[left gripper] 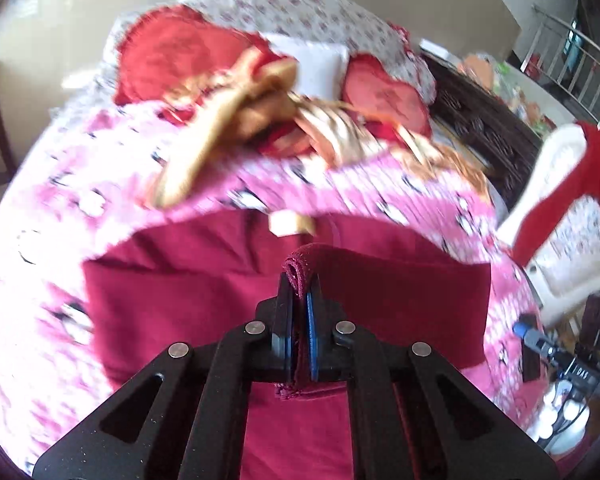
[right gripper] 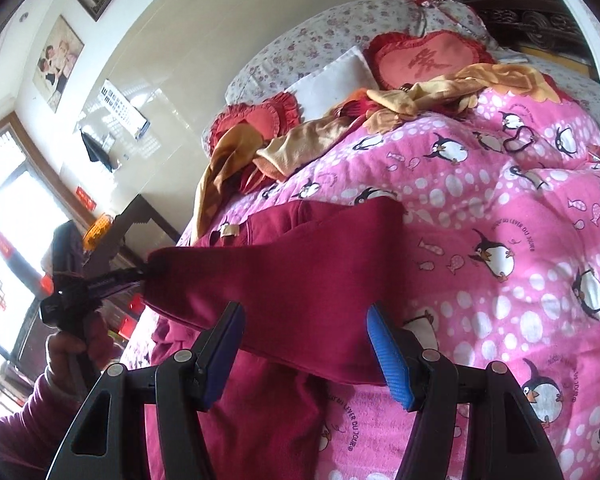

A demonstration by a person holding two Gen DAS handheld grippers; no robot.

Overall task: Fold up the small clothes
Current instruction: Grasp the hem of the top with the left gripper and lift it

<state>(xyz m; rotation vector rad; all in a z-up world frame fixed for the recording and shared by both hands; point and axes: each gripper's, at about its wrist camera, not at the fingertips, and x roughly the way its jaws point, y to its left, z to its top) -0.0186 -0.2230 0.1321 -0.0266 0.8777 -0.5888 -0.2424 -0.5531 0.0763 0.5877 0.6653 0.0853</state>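
Left gripper (left gripper: 301, 292), lower centre: clamped on a fold of the dark red fleece garment (left gripper: 204, 280). Right gripper (right gripper: 304, 344): jaws apart, garment's lifted edge between them, untouched. Beyond: pink penguin-print quilt (right gripper: 500, 208), heart-shaped red cushion (right gripper: 424, 58) upper frame.

Pink quilt (right gripper: 500, 208) reads "DU LEVER DU JOUR"; box (left gripper: 580, 376) reads "DAS"

Each tool (left gripper: 300, 300) (right gripper: 306, 344) is matte black with slotted linkage arms, round silver rivets and ribbed blue pads (right gripper: 392, 364). Behind the left tool (right gripper: 140, 274), a dark magenta sleeve (right gripper: 16, 432) covers the wrist.
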